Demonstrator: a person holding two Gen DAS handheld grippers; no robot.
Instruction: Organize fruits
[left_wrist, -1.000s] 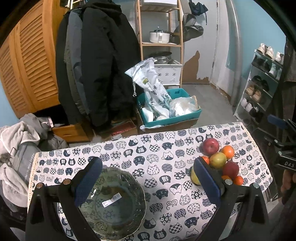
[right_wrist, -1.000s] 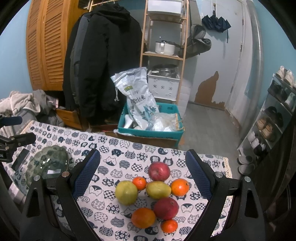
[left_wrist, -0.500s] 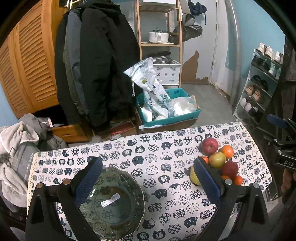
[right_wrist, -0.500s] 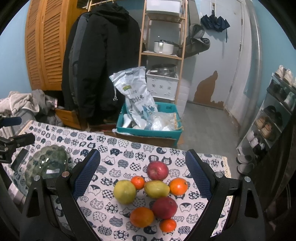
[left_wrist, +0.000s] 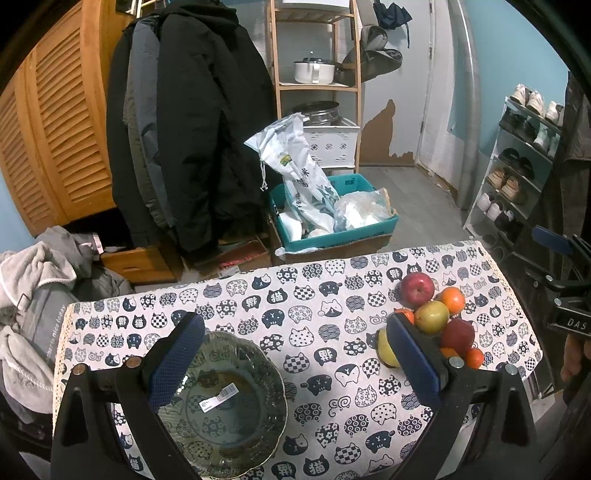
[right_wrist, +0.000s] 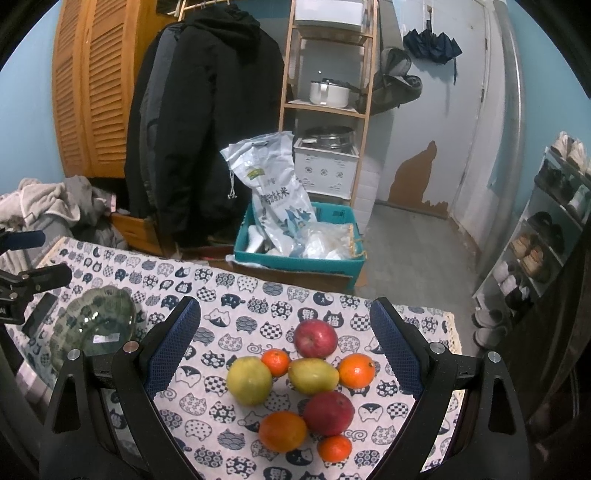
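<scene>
A green glass bowl (left_wrist: 236, 435) sits empty on the cat-print tablecloth (left_wrist: 295, 295), with a barcode sticker inside. My left gripper (left_wrist: 295, 354) hovers open above its right half. At the table's right end lies a cluster of fruit: a red apple (right_wrist: 316, 338), a yellow-green apple (right_wrist: 249, 380), a greenish mango (right_wrist: 313, 376), a red mango (right_wrist: 328, 408) and several oranges (right_wrist: 282, 431). My right gripper (right_wrist: 284, 347) hangs open over this cluster, fingers straddling it without touching. The bowl (right_wrist: 92, 325) shows at the left in the right wrist view.
Beyond the far table edge stand a teal crate (left_wrist: 332, 229) with a rice bag, hanging coats (left_wrist: 184, 129) and a wooden shelf (right_wrist: 325, 92). A shoe rack (left_wrist: 524, 166) lines the right wall. Clothes (left_wrist: 33, 295) are piled left of the table.
Both views have shifted slightly, so the fruit and bowl sit a little higher in frame. Both grippers remain open and nothing has been grasped.
</scene>
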